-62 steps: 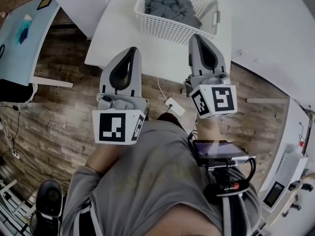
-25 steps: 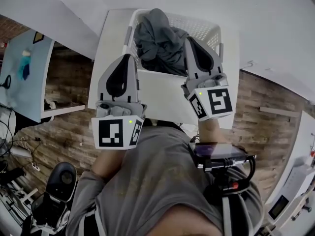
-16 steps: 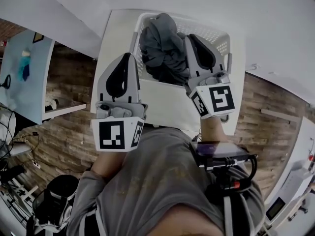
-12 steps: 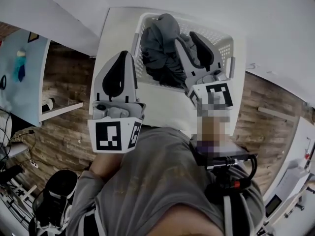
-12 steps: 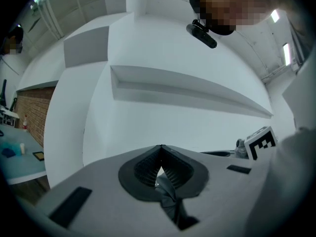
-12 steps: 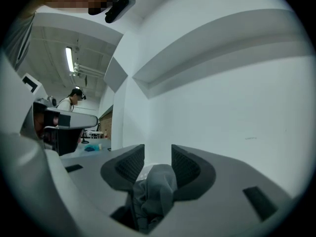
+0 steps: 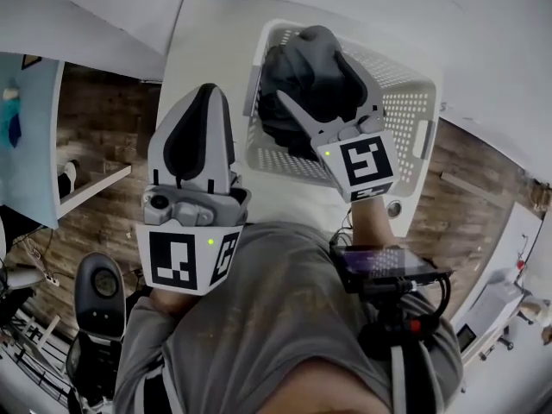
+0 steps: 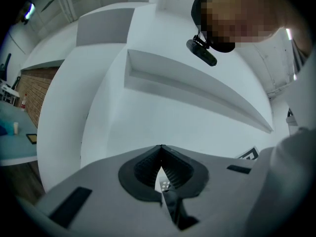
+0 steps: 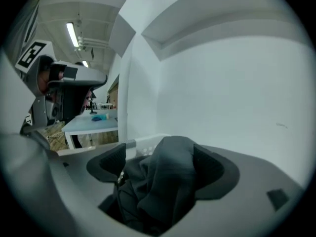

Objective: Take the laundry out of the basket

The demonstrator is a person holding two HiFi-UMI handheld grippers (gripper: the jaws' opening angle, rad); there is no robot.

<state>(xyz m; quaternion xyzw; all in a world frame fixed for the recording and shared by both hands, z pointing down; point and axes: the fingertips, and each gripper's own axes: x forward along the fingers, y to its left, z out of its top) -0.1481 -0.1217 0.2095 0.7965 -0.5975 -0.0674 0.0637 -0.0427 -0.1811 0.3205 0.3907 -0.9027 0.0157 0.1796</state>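
Note:
A white perforated basket stands on the white table and holds a heap of dark grey laundry. My right gripper reaches into the basket, its jaws opening, one finger on each side of the heap. In the right gripper view the laundry bulges up between the dark pads of the right gripper, and the basket rim shows behind. My left gripper hovers left of the basket over the table. It is shut and empty, its tips meeting.
A white wall rises behind the table. Wood-plank floor lies to the left, with a light blue table and a dark office chair. A black device hangs on the person's chest.
The view has closed in on the basket. My right gripper moved forward over the basket rim and its jaws spread around the laundry. The left gripper stayed shut beside the basket.

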